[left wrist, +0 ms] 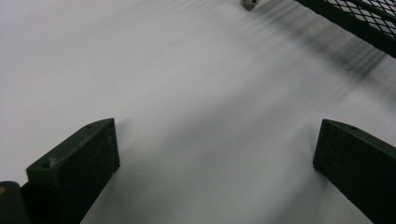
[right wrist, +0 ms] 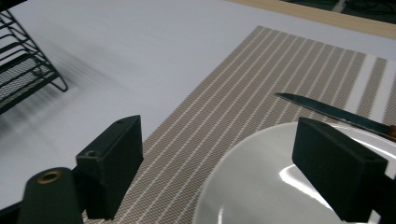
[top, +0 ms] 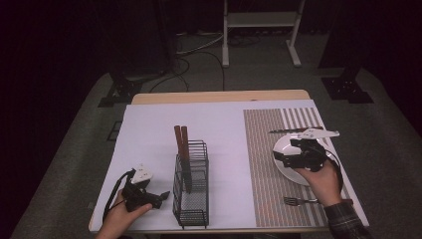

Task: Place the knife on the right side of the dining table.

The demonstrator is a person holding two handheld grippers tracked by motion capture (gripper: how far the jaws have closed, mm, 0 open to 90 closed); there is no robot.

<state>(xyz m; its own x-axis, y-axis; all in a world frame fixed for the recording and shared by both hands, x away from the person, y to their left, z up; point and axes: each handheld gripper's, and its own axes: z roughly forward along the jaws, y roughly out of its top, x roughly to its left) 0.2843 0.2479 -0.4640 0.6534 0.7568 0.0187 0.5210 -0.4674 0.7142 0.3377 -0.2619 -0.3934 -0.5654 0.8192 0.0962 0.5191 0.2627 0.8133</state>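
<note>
A wooden table [top: 219,96] is covered with a white sheet [top: 149,129], and a striped brown placemat [top: 263,149] is laid on its right part. A black wire basket [top: 191,186] is placed near the middle of the sheet, and two wooden-handled utensils [top: 181,142] are stood upright in its far end, with their handles above the rim.

The left gripper [top: 164,195] is held low over the sheet, just beside the left side of the basket. In the left gripper view its jaws are seen spread wide apart, with only the bare white sheet between them; a corner of the basket mesh [left wrist: 355,18] is seen at the upper right.

A white plate [top: 284,149] is set on the placemat. The right gripper [top: 278,158] is held over this plate by the right hand [top: 323,181]. In the right gripper view its jaws are also seen wide apart and nothing is held between them; the plate [right wrist: 252,186] lies below them. A knife [top: 288,130] lies at the far edge of the plate, and its blade [right wrist: 322,109] points toward the middle of the table. A fork [top: 298,200] lies on the placemat on the near side of the plate, close to the sleeve [top: 343,219].
</note>
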